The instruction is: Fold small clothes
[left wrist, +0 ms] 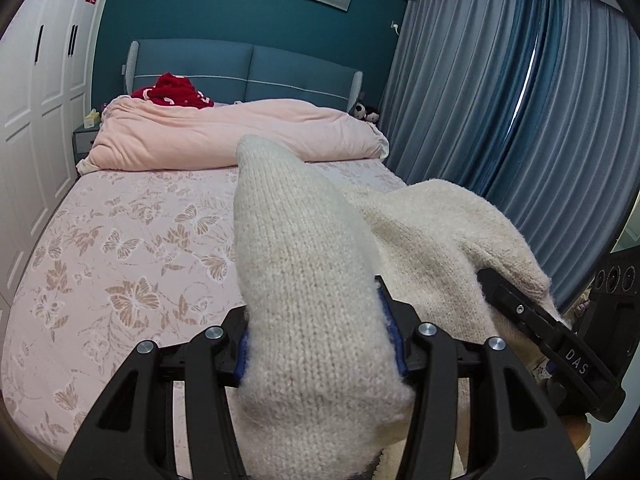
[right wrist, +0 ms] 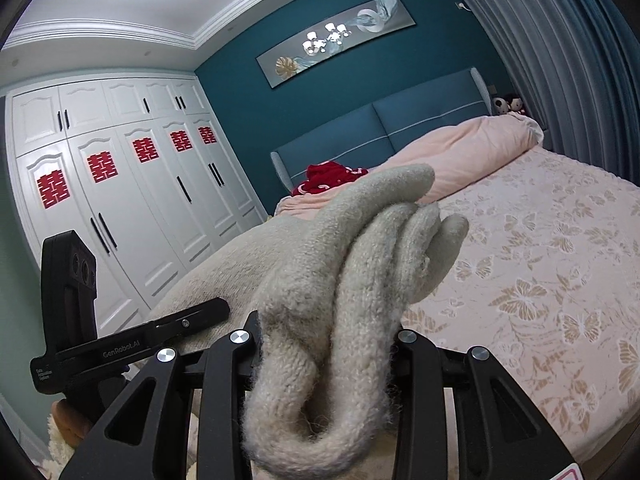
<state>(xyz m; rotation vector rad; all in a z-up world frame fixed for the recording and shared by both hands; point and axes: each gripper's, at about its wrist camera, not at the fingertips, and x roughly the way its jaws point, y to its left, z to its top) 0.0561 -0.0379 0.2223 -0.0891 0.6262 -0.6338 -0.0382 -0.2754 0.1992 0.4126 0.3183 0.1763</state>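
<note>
Our left gripper (left wrist: 320, 344) and right gripper (right wrist: 324, 344) each clench thick folds of a fuzzy cream knitted sweater (left wrist: 432, 232).

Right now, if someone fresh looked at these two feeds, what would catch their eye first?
The cream knitted sweater fills the foreground, bunched between the jaws of both the left gripper and the right gripper, held up over the bed. Behind lies the pink butterfly-print bedsheet, with a rolled pink quilt at the headboard and a crumpled red garment on top of it.
</note>
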